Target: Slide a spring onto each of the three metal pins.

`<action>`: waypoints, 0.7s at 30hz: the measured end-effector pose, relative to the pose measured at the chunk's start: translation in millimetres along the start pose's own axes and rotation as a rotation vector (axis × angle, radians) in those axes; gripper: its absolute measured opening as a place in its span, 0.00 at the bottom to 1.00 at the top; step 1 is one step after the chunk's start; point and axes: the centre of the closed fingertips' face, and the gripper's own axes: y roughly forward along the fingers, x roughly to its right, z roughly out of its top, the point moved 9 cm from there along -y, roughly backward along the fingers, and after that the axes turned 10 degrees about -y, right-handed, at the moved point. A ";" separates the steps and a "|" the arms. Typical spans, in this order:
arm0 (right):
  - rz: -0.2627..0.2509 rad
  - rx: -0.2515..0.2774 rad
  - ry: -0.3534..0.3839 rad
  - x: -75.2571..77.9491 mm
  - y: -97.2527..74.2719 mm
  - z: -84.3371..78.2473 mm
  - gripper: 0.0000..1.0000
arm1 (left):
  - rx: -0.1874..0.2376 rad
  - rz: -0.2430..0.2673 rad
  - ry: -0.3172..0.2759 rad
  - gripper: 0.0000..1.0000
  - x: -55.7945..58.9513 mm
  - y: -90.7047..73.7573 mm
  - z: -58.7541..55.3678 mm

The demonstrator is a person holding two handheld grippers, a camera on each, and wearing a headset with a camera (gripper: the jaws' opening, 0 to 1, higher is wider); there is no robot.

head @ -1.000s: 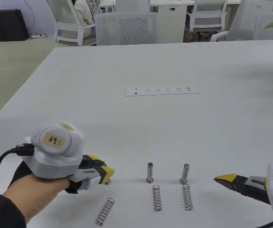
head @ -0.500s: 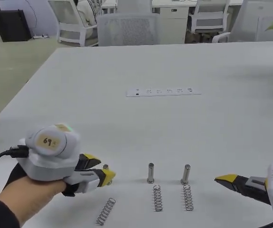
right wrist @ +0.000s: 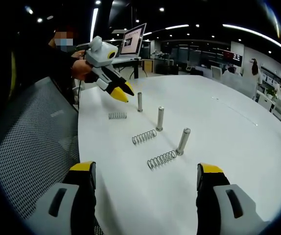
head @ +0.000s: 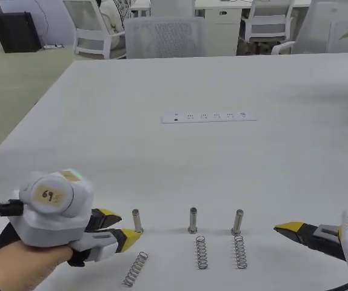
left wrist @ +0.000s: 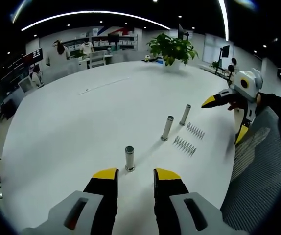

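Pins (head: 193,220): we see three bare.
Springs (head: 201,252): all loose, lower centre.
Left hand-held gripper (left wrist: 135,174): apart, empty.
Right hand-held gripper (right wrist: 145,167): apart, empty.

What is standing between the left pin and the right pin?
The middle pin stands upright on the table between the left pin and the right pin. The head view shows this.
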 end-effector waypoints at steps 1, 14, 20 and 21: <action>0.000 0.000 0.000 0.0 0.1 0.0 0.84 | -0.008 -0.003 0.000 0.22 0.4 -0.5 -3.2; -0.002 0.000 -0.001 0.4 0.2 0.2 0.84 | -0.059 -0.046 0.022 0.19 12.8 -3.6 -19.2; -0.004 0.002 0.000 0.7 0.2 0.1 0.84 | -0.095 -0.077 0.039 0.19 19.9 -4.1 -28.1; -0.003 0.002 0.001 0.5 0.3 0.1 0.84 | -0.099 -0.081 0.038 0.19 20.6 -4.3 -28.5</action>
